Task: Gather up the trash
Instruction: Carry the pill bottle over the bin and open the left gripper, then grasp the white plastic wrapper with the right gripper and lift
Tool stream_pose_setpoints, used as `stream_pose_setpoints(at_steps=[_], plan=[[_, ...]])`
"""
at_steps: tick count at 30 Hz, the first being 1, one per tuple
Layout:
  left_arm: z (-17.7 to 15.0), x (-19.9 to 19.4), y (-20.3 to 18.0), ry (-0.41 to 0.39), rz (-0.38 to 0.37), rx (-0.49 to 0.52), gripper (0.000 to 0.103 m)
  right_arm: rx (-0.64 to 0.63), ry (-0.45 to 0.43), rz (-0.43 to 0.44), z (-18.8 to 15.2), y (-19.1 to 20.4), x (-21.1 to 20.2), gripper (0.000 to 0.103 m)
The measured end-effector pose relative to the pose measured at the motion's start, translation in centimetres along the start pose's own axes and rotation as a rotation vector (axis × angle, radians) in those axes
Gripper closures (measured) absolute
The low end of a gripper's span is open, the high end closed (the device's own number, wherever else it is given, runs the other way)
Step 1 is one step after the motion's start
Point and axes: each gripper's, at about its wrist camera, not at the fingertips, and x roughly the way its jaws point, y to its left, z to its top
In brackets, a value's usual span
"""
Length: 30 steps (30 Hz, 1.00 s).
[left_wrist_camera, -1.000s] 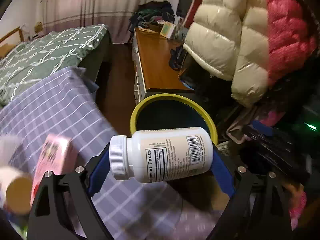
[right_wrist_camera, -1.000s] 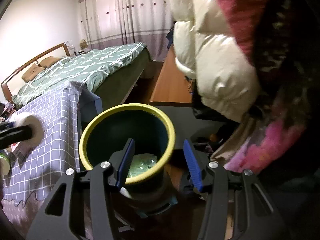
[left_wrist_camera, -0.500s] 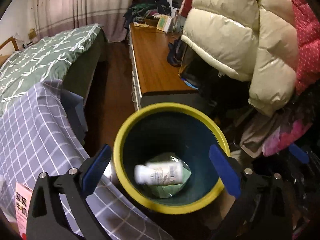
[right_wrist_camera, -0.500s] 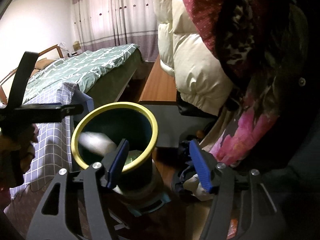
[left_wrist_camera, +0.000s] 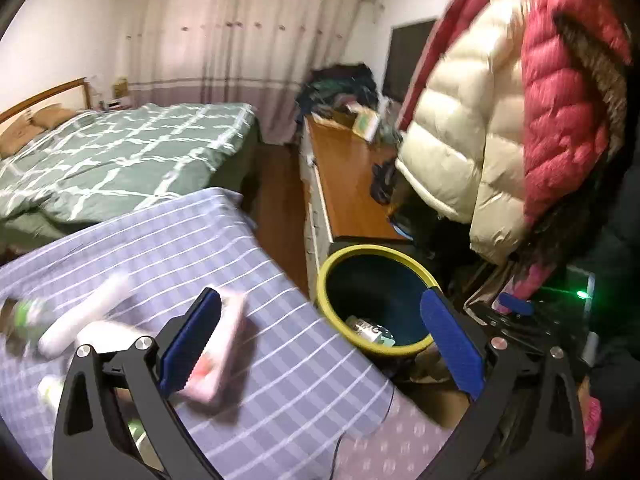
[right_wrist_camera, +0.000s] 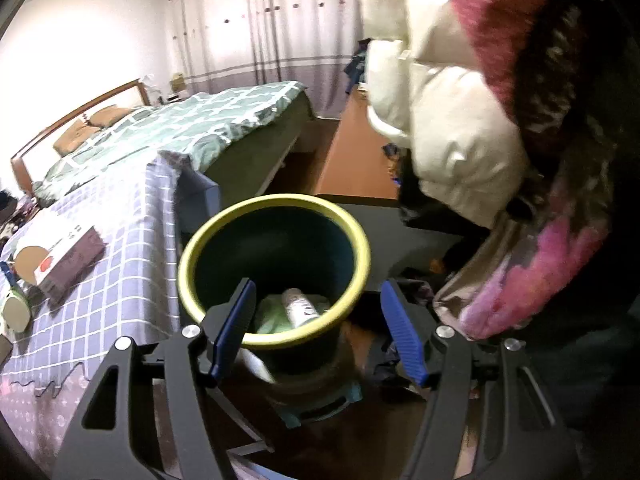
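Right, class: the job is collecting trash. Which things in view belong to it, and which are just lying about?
Part of the job:
- yellow-rimmed bin
- white pill bottle inside it
- pink box on the checked cloth
- white tube beside it

Just lying about:
- cream puffer jacket
- red puffer jacket
- bed
- wooden dresser

Left gripper: jaws spread wide, nothing between the blue pads, pointing forward and down. Right gripper: jaws partly apart, pads gripping nothing, also angled down.

Yellow-rimmed dark bin, lilac checked tablecloth, green white-latticed bedspread.
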Motion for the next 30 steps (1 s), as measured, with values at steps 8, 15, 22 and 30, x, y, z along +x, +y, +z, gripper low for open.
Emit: stream_pose_setpoints(at_steps=[8, 15, 22, 30], plan=[[-6.0, -10.8, 6.1, -0.113, 0.267, -0.092, 0.005, -0.07, 0.006, 0.11, 0.8, 5.3, 0.3, 0.04], [-11.2, -16.5, 12.2, -0.097, 0.368, -0.256, 0.005, -0.223, 0.01, 0.3, 2.8, 15.4, 0.7, 0.04], [-12.9, -18.7, 13.5, -0.128, 0.436, -0.27, 0.005, -0.25, 0.087, 0.53, 5.8, 26.2, 2.1, 0.04], [-13.2, -19.0, 13.6, -0.133, 0.476, -0.231, 0.005, -0.205, 0.179, 0.542, 7.8, 35.0, 5.5, 0.04]])
